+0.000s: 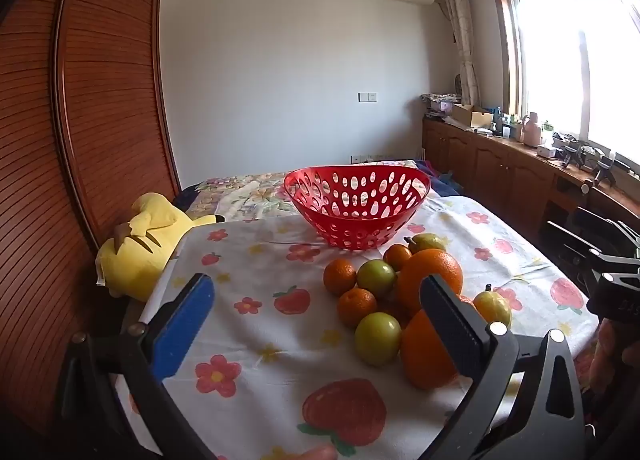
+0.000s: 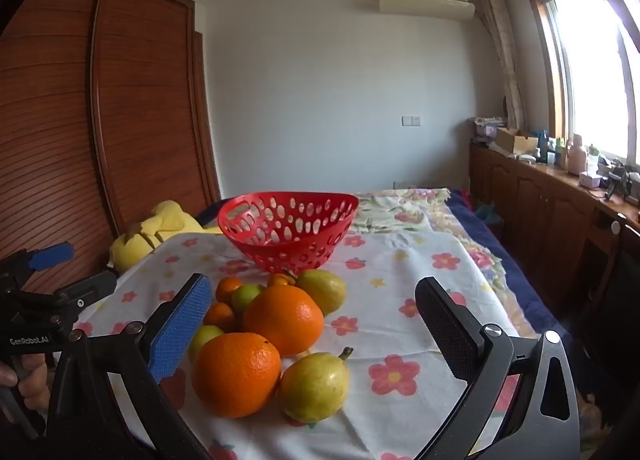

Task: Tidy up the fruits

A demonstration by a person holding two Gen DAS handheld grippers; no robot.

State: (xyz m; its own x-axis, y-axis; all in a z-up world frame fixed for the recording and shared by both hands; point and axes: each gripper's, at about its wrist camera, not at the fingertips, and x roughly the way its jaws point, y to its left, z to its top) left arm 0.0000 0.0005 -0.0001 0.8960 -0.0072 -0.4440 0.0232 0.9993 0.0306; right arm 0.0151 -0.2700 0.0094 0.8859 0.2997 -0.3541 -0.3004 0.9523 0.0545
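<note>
A red plastic basket with oval holes [image 2: 289,228] sits empty at the far side of a white cloth with flowers and strawberries [image 2: 400,268]. Just in front of it, a pile of fruit lies on the cloth: big round oranges [image 2: 236,374], small orange tangerines [image 1: 356,306], round green fruits [image 1: 377,338] and yellow-green pears [image 2: 314,387]. They touch each other. The left gripper [image 1: 318,314] and the right gripper [image 2: 314,324] both hang near the pile with jaws wide open, holding nothing. A yellow soft toy [image 1: 142,244] lies at the left.
</note>
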